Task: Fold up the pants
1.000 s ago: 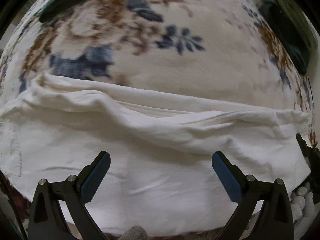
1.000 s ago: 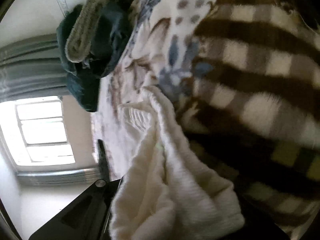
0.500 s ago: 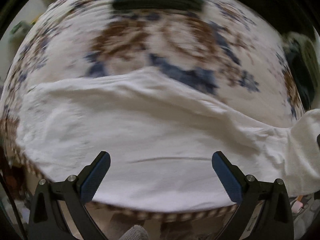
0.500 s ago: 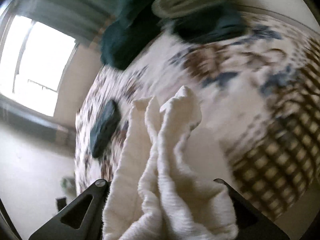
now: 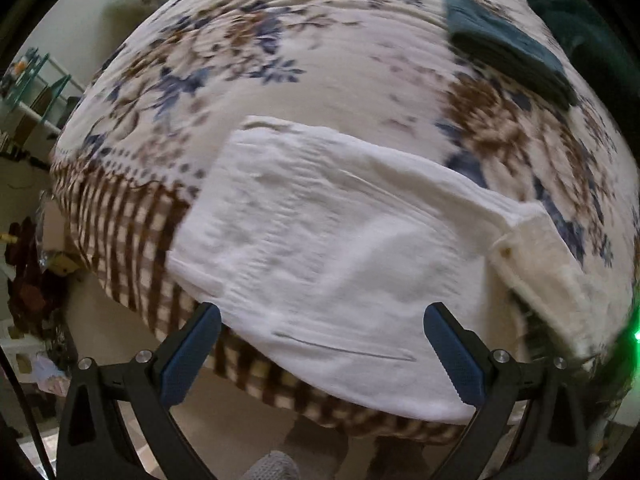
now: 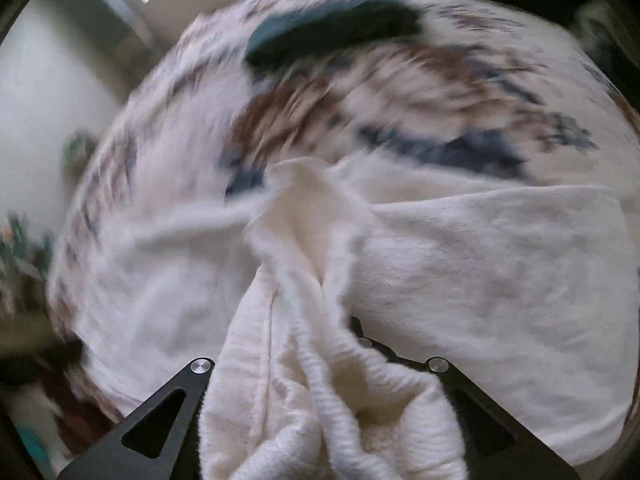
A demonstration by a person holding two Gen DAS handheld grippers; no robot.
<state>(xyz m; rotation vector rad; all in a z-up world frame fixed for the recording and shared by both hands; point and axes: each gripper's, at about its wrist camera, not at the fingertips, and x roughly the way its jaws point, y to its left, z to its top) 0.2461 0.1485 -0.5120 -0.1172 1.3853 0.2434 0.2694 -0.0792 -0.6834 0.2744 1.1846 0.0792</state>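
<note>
Mid-fold: white pants (image 5: 320, 248) lie on the floral bedspread (image 5: 328, 80), one end lifted.

The right gripper (image 6: 320, 364) clenches a bunched end of the pants above the flat part; the left gripper (image 5: 322, 356) hangs released, holding nothing. By my reading, laying the end over and smoothing remain.

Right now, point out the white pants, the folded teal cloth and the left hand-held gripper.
white pants (image 5: 340, 248), left wrist view, middle of the spread fabric.
folded teal cloth (image 5: 504, 46), left wrist view, top face.
left hand-held gripper (image 5: 322, 354), left wrist view, between fingertips.

Pants (image 5: 332, 256) now folded over, right gripper (image 6: 320, 364) carrying end across.
</note>
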